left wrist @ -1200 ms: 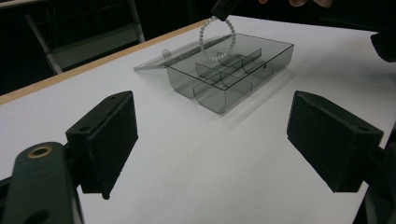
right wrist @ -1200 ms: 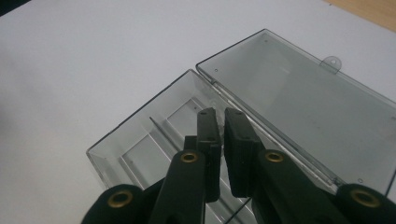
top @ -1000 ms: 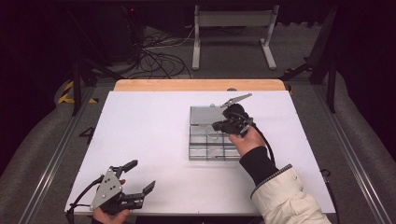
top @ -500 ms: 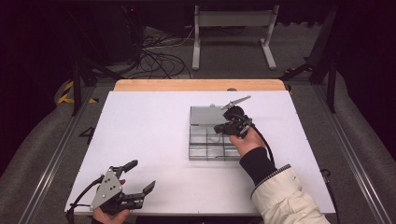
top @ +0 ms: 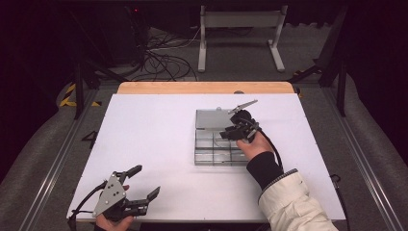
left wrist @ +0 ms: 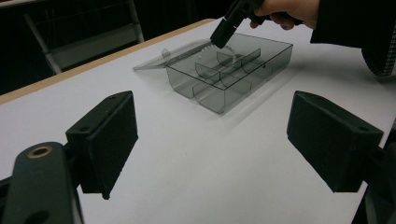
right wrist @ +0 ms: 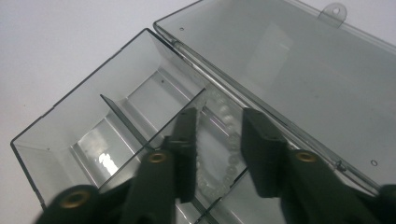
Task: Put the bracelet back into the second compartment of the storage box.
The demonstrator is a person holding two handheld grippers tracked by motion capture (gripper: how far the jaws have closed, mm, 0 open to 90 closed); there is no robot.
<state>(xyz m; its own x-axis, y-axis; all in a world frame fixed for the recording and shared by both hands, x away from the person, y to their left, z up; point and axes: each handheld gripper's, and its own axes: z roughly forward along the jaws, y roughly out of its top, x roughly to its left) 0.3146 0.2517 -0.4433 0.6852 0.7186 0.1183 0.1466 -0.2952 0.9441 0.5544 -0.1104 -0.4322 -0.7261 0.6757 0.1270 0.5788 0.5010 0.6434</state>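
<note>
A: Where is your right gripper (top: 230, 134)?

B: It is over the clear compartment box (top: 207, 149), which sits right of centre on the white table (top: 154, 125). The box's lid (right wrist: 299, 60) lies open, flat on the table at the far side. In the right gripper view, your jaws reach down into a compartment beside the hinge, and a ring of pale beads (right wrist: 219, 140) lies in that compartment.

A: And how do its jaws stand?

B: Slightly apart, with a gap between them. One side of the bead ring shows through that gap; the jaws are not pinching it.

A: And your left gripper (top: 139, 185)?

B: It is held at the near left corner of the table, well apart from the box. In the left gripper view, its jaws are spread wide, with bare table between them. The box (left wrist: 233, 70) and your right hand (left wrist: 289, 9) lie beyond.
</note>
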